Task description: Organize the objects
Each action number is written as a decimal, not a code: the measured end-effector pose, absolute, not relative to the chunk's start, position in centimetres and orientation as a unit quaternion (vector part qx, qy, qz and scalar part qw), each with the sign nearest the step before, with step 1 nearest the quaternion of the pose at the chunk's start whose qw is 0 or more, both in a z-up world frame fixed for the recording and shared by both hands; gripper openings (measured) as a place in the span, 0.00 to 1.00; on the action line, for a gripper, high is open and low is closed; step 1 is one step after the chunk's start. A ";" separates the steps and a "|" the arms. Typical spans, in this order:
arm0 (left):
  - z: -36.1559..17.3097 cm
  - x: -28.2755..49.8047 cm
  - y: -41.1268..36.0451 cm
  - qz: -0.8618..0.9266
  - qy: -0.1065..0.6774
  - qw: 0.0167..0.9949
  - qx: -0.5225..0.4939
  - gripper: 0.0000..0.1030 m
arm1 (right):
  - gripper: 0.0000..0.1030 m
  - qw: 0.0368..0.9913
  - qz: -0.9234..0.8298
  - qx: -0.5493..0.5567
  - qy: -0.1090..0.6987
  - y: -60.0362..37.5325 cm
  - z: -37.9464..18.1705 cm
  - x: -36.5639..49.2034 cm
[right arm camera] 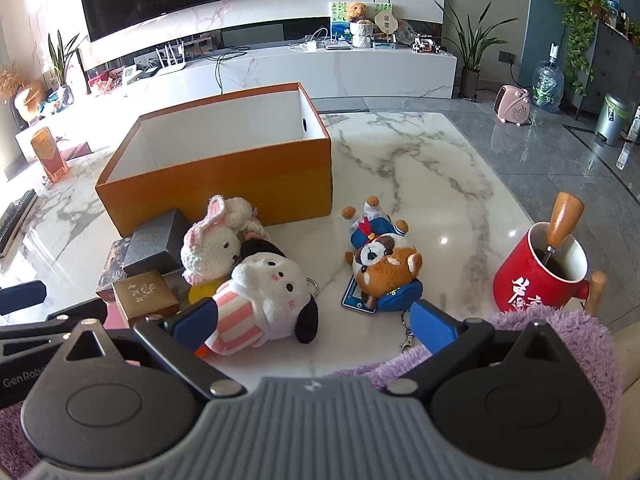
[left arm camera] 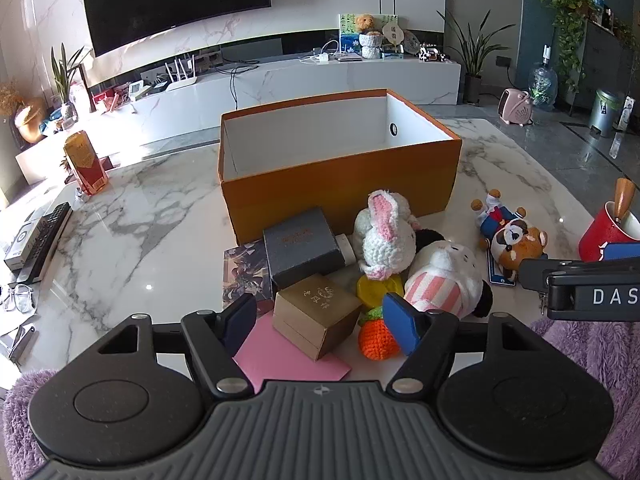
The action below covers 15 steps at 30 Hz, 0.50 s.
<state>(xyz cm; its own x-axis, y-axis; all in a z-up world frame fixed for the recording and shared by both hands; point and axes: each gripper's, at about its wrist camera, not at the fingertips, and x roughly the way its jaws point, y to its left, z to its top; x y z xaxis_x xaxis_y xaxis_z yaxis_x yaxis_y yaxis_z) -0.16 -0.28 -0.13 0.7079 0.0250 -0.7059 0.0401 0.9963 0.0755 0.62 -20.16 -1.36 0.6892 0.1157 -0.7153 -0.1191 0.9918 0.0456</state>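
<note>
From the left wrist view, the left gripper [left arm camera: 320, 320] hangs wide open with nothing held, its blue pads either side of a small gold box [left arm camera: 316, 316] at six o'clock. Behind that sit a grey box [left arm camera: 302, 246], a crocheted rabbit [left arm camera: 386, 240], a striped plush [left arm camera: 444, 280] and a crocheted carrot [left arm camera: 378, 338], all crowded together. The orange box [left arm camera: 340, 168], open and seemingly empty, stands at twelve o'clock, just behind the pile. The right gripper's body juts in at three o'clock.

To start well, I would judge the gold box the easiest first pick: it has flat, firm sides for the pads. Come down squarely so the carrot beside it is not nudged, then lift clear of the near wall of the orange box before moving over it.

From the right wrist view, the right gripper [right arm camera: 316, 320] is also spread fully and empty, with the striped plush [right arm camera: 264, 300] against its left pad at nine o'clock. A brown plush [right arm camera: 384, 268] lies at one o'clock, apart from the pile. A red mug [right arm camera: 540, 268] with a wooden-handled tool in it stands at three o'clock near the table [right arm camera: 420, 152] edge; keep swings away from it. Open marble lies from twelve to two o'clock.
</note>
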 end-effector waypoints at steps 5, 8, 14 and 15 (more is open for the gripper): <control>0.0 -0.2 -0.2 -0.018 0.380 0.924 0.042 0.75 | 0.99 0.918 0.064 -0.005 0.391 -20.1 -1.4 0.7; 0.0 -0.2 -0.3 -0.016 0.380 0.924 0.043 0.75 | 0.99 0.918 0.063 -0.006 0.393 -20.0 -1.5 0.8; -0.1 -0.2 -0.1 -0.021 0.388 0.921 0.033 0.75 | 0.99 0.916 0.061 -0.009 0.396 -19.9 -1.6 0.9; -0.1 -0.2 -0.1 -0.021 0.387 0.921 0.035 0.75 | 0.99 0.916 0.061 -0.009 0.396 -19.9 -1.7 1.0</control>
